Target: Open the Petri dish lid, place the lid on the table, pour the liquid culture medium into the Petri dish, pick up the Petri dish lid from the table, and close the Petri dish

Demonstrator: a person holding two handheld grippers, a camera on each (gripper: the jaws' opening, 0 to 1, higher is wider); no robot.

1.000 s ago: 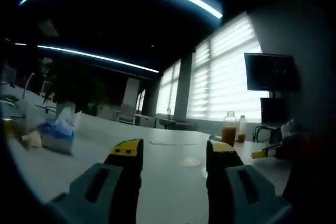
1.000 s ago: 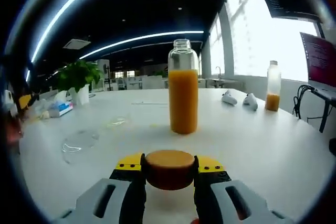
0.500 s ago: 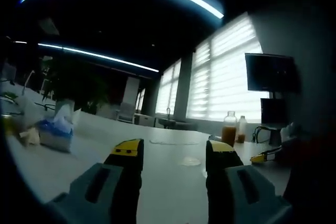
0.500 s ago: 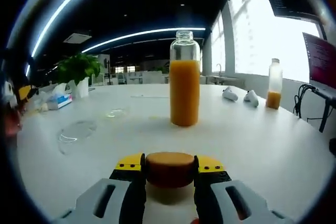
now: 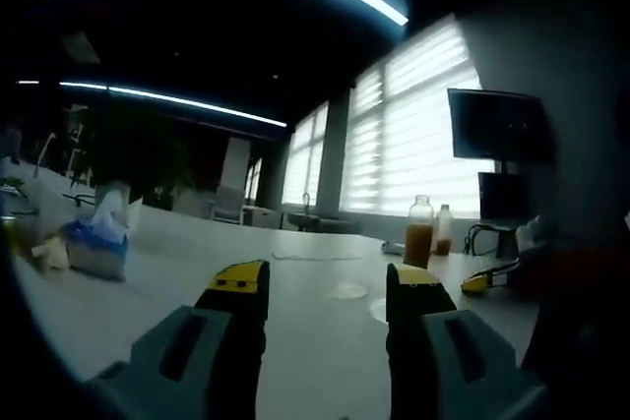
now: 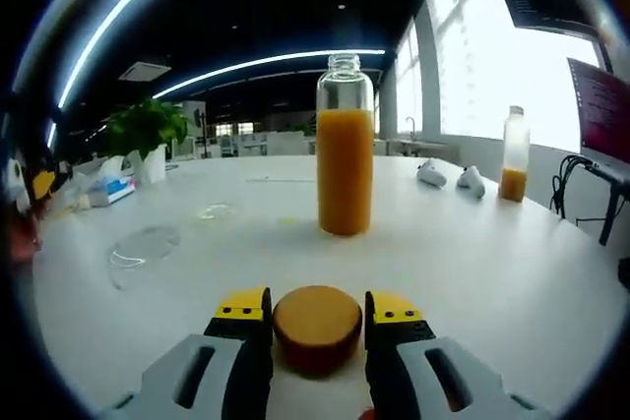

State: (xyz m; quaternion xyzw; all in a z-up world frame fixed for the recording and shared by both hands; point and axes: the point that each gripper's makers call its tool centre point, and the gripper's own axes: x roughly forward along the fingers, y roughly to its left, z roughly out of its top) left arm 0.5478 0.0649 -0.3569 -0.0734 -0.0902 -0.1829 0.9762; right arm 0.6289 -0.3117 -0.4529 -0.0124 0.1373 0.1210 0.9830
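The right tool (image 6: 317,312) sits released, its jaws just clear of a tilted brown cap (image 6: 317,327) on the bench (image 6: 492,272). Ahead stands the open bottle (image 6: 345,147); a dish (image 6: 146,244) lies left. The left tool (image 5: 325,287) gapes empty above the bench, a tissue pack (image 5: 95,248) to its left.

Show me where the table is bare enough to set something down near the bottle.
Bare table spreads right of the bottle, out to the small bottle and two white objects. Another bare strip lies between bottle and cap. Left is more crowded: Petri dish, lid, tissue pack, plant.
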